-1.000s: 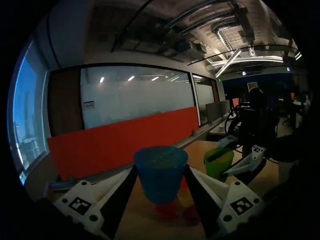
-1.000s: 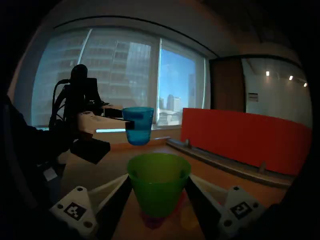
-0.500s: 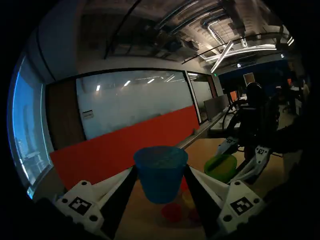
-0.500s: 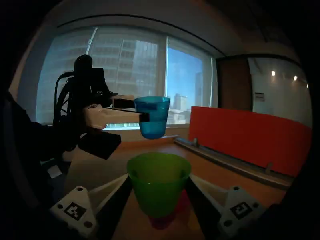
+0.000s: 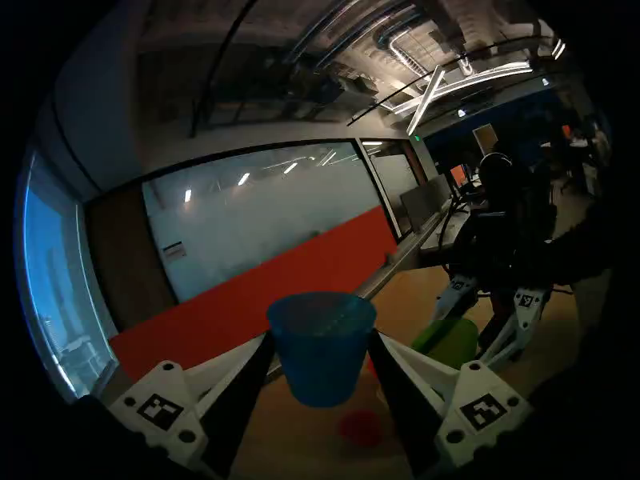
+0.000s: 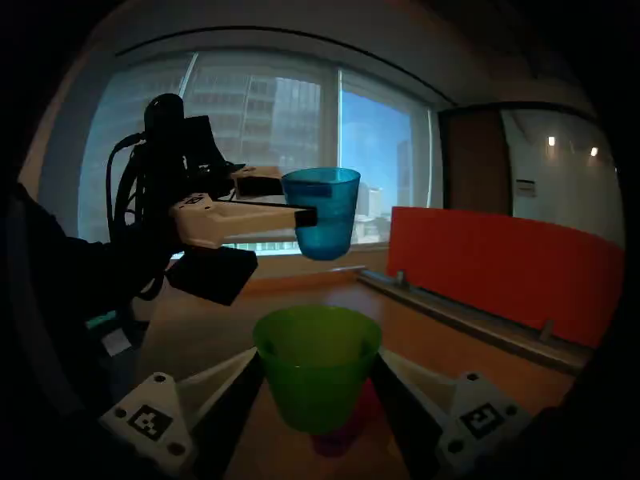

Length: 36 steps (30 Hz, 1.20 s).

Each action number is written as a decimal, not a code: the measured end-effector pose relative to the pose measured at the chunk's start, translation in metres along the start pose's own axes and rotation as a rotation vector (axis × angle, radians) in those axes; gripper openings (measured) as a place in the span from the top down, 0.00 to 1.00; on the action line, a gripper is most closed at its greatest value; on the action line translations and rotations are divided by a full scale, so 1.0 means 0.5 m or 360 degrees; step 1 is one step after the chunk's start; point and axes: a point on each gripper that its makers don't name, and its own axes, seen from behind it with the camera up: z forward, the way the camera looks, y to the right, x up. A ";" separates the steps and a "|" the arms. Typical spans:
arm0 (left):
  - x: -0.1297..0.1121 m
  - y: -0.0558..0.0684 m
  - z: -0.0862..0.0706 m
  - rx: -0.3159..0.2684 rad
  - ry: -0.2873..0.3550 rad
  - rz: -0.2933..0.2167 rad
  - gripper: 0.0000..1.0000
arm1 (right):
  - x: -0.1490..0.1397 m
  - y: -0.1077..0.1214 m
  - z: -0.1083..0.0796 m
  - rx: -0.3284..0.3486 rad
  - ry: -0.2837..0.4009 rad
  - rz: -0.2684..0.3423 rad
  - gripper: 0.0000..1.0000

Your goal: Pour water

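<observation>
While your left gripper [image 5: 322, 346] is clamped on the blue cup [image 5: 322, 364], both fingers press on its tapered wall a little below the rim, and the cup sits upright; your right gripper [image 6: 318, 376] grips the green cup [image 6: 318, 364] the same way, mouth up. From the right gripper view, the blue cup hangs higher than the green one and off to the far left of it, well apart, so I judge the pour not yet begun; whether the blue cup carries water I cannot tell. Both look like thin plastic tumblers: light, smooth, likely springy under a squeeze; once tipped, a tapered wall could slide out of the fingers, so take hold high, just under the rim, and squeeze firmly without buckling it. Below lies the wooden table [image 6: 200, 320], with a small red item [image 5: 360, 426] on it, perhaps another cup; beyond runs a red partition [image 5: 264, 296].
</observation>
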 end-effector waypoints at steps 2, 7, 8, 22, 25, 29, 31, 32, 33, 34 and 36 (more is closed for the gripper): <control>0.004 0.001 0.001 0.0002 0.0004 0.0031 0.17 | -0.001 -0.004 0.002 0.0009 0.0000 0.0000 0.12; 0.016 0.003 0.004 0.0007 0.0014 0.0127 0.17 | -0.005 -0.014 0.008 0.0032 -0.0005 -0.0001 0.12; 0.019 0.004 0.004 0.0007 0.0016 0.0148 0.17 | -0.006 -0.015 0.009 0.0036 -0.0007 -0.0002 0.12; 0.059 0.013 0.002 0.0020 0.0051 0.0358 0.17 | -0.019 -0.026 0.018 0.0057 -0.0020 0.0001 0.12; 0.066 0.012 -0.002 0.0028 0.0049 0.0414 0.17 | -0.018 -0.027 0.019 0.0060 -0.0015 0.0007 0.12; 0.074 0.014 -0.007 0.0032 0.0048 0.0480 0.17 | -0.016 -0.029 0.022 0.0064 -0.0010 0.0011 0.12; 0.076 0.017 -0.009 0.0030 0.0050 0.0504 0.17 | -0.017 -0.030 0.023 0.0066 -0.0009 0.0009 0.12; 0.078 0.019 -0.009 0.0029 0.0051 0.0514 0.17 | -0.017 -0.030 0.023 0.0067 -0.0009 0.0008 0.12; 0.079 0.020 -0.010 0.0029 0.0052 0.0527 0.17 | -0.017 -0.030 0.024 0.0068 -0.0009 0.0008 0.12; 0.080 0.020 -0.010 0.0031 0.0052 0.0542 0.17 | -0.017 -0.030 0.024 0.0069 -0.0007 0.0009 0.12; 0.082 0.020 -0.011 0.0034 0.0051 0.0570 0.17 | -0.016 -0.030 0.025 0.0069 -0.0004 0.0011 0.12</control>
